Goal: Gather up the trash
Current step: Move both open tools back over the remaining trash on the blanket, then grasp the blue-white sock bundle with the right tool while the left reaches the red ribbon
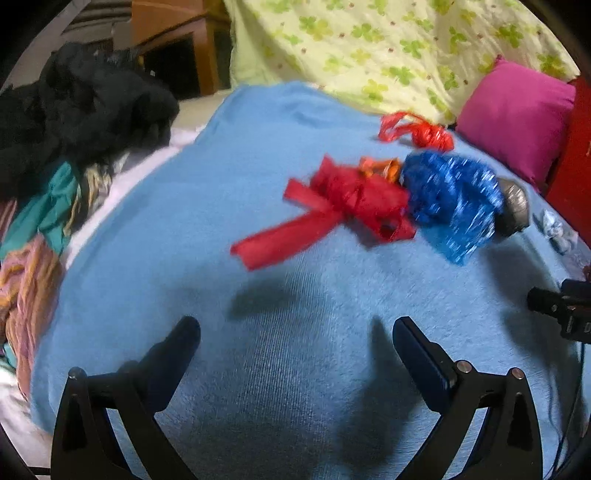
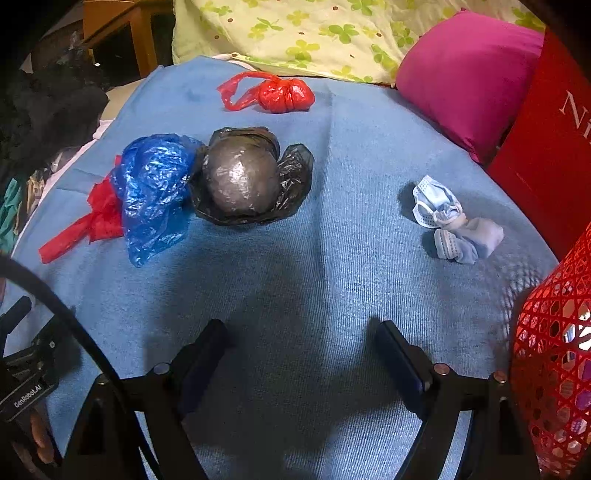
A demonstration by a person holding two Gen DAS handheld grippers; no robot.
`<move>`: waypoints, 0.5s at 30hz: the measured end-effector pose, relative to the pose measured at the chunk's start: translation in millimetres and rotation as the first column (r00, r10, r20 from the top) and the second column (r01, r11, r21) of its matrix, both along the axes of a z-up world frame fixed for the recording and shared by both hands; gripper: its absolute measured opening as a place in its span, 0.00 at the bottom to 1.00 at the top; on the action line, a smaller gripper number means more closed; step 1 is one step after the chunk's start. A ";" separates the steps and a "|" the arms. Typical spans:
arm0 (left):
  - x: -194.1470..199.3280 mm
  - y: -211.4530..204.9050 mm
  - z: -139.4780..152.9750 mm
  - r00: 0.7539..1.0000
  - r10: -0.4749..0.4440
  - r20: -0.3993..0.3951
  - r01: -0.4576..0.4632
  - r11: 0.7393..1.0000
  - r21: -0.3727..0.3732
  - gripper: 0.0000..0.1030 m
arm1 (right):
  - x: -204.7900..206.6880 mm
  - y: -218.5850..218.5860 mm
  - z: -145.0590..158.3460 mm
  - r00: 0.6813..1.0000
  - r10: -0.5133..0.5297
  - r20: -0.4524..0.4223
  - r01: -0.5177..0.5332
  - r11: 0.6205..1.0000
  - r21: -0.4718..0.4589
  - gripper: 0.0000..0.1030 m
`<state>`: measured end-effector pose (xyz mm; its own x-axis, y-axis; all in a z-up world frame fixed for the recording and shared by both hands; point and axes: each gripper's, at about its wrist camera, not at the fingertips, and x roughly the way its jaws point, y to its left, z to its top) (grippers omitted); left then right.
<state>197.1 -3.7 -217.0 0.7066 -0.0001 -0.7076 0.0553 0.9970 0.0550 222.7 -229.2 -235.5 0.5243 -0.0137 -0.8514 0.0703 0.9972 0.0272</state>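
Observation:
Trash lies on a blue blanket [image 2: 332, 258]. A blue plastic bag [image 2: 155, 188] rests beside a dark bagged ball [image 2: 243, 181], with a red plastic bag [image 2: 99, 218] at its left. A knotted red bag [image 2: 284, 96] lies farther back. Crumpled face masks [image 2: 450, 221] lie at the right. In the left wrist view the red bag [image 1: 351, 199], blue bag [image 1: 450, 195], dark ball [image 1: 513, 206] and knotted red bag [image 1: 424, 131] show ahead. My left gripper [image 1: 295, 332] is open and empty above the blanket. My right gripper [image 2: 301, 332] is open and empty, short of the trash.
A red mesh basket [image 2: 554, 362] stands at the near right. A red box [image 2: 554, 140] and a pink pillow [image 2: 469, 77] sit at the right. A clover-print quilt [image 2: 314, 33] lies behind. Dark and coloured clothes [image 1: 74, 118] pile at the left.

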 end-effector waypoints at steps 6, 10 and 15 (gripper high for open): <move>-1.3 5.2 13.3 1.000 -0.013 0.023 0.014 0.998 -0.056 1.00 | -2.8 -12.9 13.5 0.999 -0.018 0.044 0.015 0.997 0.073 0.83; -3.3 6.5 17.1 1.000 -0.010 0.012 0.011 0.995 -0.097 1.00 | -0.2 -26.8 26.6 0.993 -0.058 0.104 0.049 0.995 0.081 0.83; -5.8 9.0 18.7 1.000 -0.019 -0.004 0.018 0.992 -0.127 1.00 | 12.3 -48.8 43.3 0.982 -0.109 0.152 0.100 0.993 0.065 0.83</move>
